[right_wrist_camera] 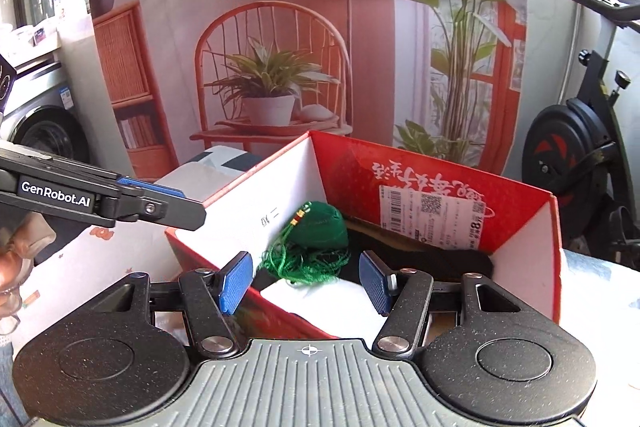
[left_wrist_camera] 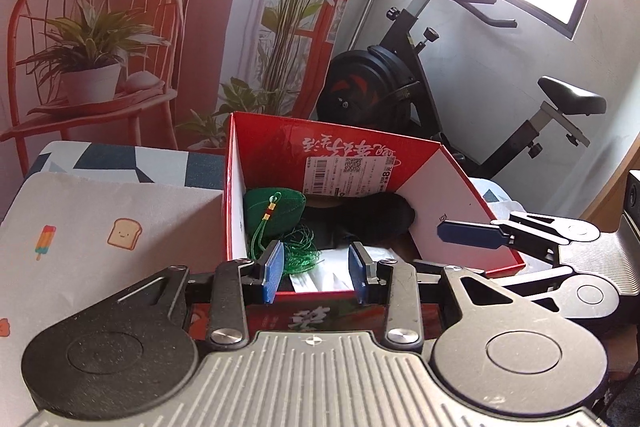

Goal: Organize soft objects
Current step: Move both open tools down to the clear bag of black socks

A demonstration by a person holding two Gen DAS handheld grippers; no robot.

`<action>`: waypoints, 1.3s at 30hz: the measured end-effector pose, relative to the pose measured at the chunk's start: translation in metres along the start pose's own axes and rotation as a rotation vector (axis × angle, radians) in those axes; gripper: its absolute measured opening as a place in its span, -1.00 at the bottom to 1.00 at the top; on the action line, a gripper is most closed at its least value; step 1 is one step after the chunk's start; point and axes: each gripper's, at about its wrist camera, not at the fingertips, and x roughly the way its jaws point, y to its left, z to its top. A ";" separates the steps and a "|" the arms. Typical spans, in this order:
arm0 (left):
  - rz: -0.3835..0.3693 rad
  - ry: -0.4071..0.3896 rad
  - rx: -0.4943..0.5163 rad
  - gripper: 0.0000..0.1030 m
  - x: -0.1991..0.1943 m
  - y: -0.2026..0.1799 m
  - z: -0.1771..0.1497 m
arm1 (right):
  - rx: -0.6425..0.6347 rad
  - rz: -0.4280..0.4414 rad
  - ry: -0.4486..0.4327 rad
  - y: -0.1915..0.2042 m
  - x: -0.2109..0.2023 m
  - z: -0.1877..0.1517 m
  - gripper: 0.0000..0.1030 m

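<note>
left gripper (left_wrist_camera: 316, 277) part open, empty; right gripper (right_wrist_camera: 306, 283) wider, empty. green pouch (left_wrist_camera: 276, 207) ahead in red box (left_wrist_camera: 460, 183), beside black cloth (left_wrist_camera: 384, 217). looks light, squashy; pinch body, not tassel (left_wrist_camera: 298, 255).

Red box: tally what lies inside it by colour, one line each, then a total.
Inside the red box:
Green: 1, a green tasselled pouch
Black: 1, a black soft item, shape unclear
White: 1, a white soft item at the near end
Total: 3
</note>
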 end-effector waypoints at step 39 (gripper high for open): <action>0.017 0.121 -0.128 -0.09 -0.018 -0.002 -0.133 | 0.178 -0.049 0.026 0.025 -0.077 -0.166 0.24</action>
